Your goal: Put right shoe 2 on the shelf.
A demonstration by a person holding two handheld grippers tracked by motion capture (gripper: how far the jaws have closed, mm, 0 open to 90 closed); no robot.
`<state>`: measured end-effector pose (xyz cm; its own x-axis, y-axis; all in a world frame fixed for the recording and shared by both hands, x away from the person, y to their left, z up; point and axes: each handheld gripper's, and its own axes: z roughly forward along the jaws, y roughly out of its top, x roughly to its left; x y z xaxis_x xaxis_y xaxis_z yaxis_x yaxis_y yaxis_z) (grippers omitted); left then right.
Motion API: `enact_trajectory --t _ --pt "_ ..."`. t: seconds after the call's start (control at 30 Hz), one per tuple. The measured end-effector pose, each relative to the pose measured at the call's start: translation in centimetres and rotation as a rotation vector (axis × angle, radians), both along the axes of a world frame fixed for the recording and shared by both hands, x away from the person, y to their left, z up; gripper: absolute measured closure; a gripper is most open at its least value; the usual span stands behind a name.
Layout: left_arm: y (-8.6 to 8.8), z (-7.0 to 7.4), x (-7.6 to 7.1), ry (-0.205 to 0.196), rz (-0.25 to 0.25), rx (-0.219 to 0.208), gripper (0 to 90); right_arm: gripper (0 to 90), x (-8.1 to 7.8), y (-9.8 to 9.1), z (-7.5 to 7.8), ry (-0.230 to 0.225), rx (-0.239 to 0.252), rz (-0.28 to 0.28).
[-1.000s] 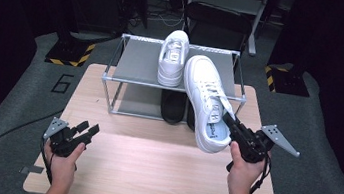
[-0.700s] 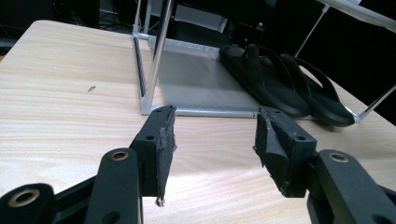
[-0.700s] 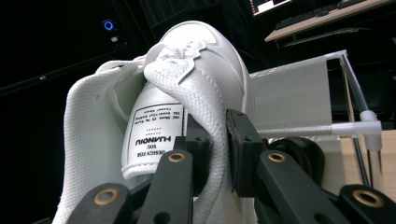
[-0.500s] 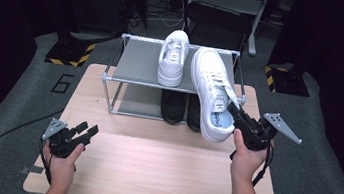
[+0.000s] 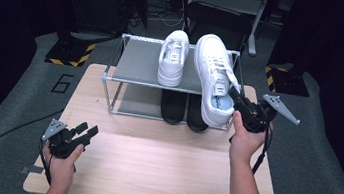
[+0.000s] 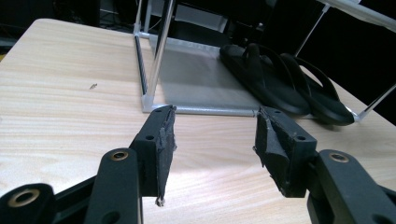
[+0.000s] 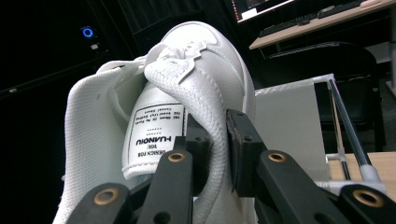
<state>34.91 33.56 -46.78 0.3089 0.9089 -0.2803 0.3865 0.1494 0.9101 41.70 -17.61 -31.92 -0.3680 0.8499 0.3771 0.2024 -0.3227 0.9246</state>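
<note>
Carrying the second white sneaker to the top shelf of the rack, beside its mate.

Right gripper has its jaws pinched tight on the sneaker's collar by the tongue, holding the shoe tilted in the air over the rack's right end, toe pointing far; the right forearm reaches forward along the table's right side. Next, I judge, the shoe must be levelled and lowered flat just right of its mate before letting go. Left gripper rests near the table's left front, jaws spread with nothing between them. Black sandals sit on the lower shelf.
</note>
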Motion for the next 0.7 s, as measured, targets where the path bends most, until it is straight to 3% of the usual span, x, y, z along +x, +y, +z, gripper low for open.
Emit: enact_trajectory --t 0.23,0.43,0.7 --pt "0.1 -0.1 -0.2 -0.005 0.008 -0.019 47.1 79.9 2.1 0.6 0.7 0.025 -0.003 -0.018" --pt "0.3 -0.2 -0.2 0.006 0.007 -0.014 47.2 79.8 3.7 0.8 1.1 0.041 -0.030 -0.034" --pt "0.2 -0.4 -0.1 0.010 0.003 -0.012 47.2 79.8 5.4 1.0 1.3 0.056 -0.020 -0.045"
